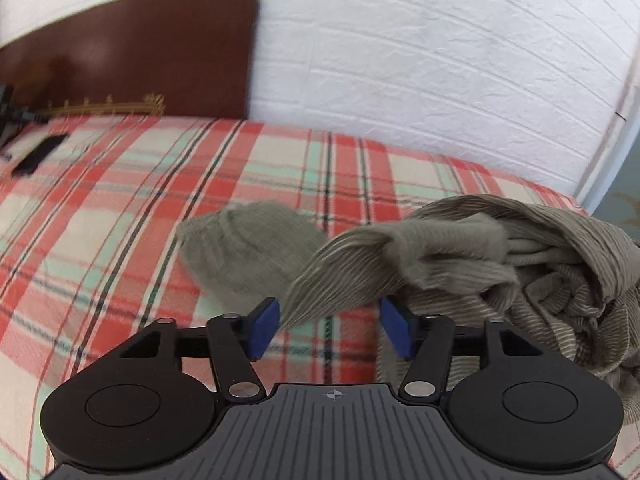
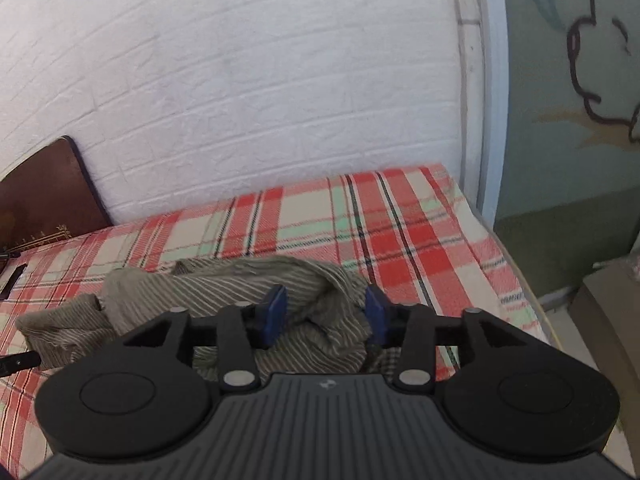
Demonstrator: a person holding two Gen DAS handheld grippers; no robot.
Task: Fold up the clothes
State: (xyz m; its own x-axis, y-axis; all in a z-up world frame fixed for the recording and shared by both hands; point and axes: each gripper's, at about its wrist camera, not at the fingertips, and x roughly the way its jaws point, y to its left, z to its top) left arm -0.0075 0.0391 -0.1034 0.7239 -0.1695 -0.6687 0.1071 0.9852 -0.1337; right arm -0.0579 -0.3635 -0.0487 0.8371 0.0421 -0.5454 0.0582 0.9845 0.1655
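Observation:
A crumpled olive-grey ribbed garment (image 1: pixel 460 256) lies in a heap on the plaid bed sheet (image 1: pixel 120 200). In the left wrist view my left gripper (image 1: pixel 330 322) is open, its blue pads either side of a loose flap of the garment, not closed on it. In the right wrist view the garment (image 2: pixel 224 292) lies bunched under and ahead of my right gripper (image 2: pixel 326 314), which is open with cloth between its blue pads (image 2: pixel 276 312). A sleeve end (image 2: pixel 60 328) sticks out at the left.
A brown headboard (image 1: pixel 132 52) stands at the bed's far left against a white brick-pattern wall (image 1: pixel 420 48). A black flat object (image 1: pixel 40 152) lies on the sheet near it. The bed's right edge (image 2: pixel 516 276) drops to the floor beside a green painted wall (image 2: pixel 568 100).

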